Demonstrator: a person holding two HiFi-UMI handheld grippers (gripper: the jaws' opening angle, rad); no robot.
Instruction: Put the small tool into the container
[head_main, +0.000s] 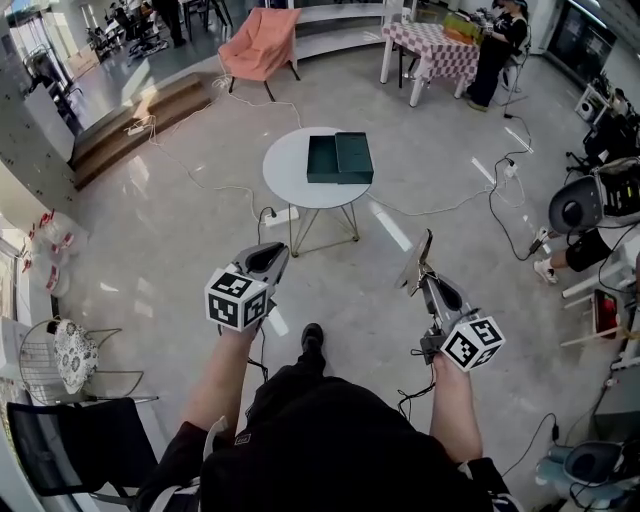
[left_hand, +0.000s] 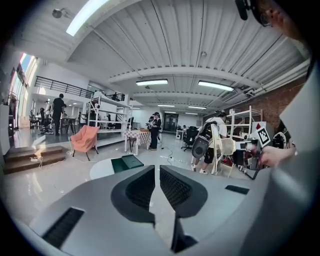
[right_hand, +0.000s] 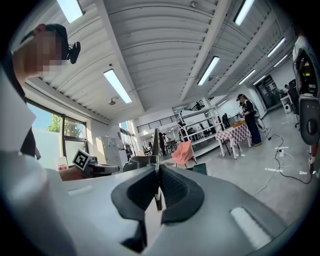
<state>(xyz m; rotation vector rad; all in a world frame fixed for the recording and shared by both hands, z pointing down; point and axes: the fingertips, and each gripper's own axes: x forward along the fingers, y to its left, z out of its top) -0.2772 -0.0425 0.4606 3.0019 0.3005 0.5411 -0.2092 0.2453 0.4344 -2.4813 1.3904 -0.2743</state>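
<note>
A dark green open container (head_main: 340, 158) lies on a small round white table (head_main: 283, 175), well ahead of both grippers. My right gripper (head_main: 425, 281) is shut on a thin metal tool (head_main: 423, 256) that sticks up past its tips. In the right gripper view the tool (right_hand: 156, 145) stands as a narrow blade pinched between the black pads (right_hand: 176, 190), with the container (right_hand: 200, 169) far behind. My left gripper (head_main: 270, 259) is held at the same height to the left. Its jaws are together with only a thin slit and nothing between them. In the left gripper view the container (left_hand: 127, 163) shows beyond the left gripper (left_hand: 157, 171).
Cables run over the floor around the table. An orange chair (head_main: 258, 42) and a checkered table (head_main: 432, 48) with a person (head_main: 497, 45) beside it stand at the back. Wooden steps (head_main: 130, 125) lie to the left, equipment (head_main: 590, 200) to the right, a wire chair (head_main: 60, 360) near left.
</note>
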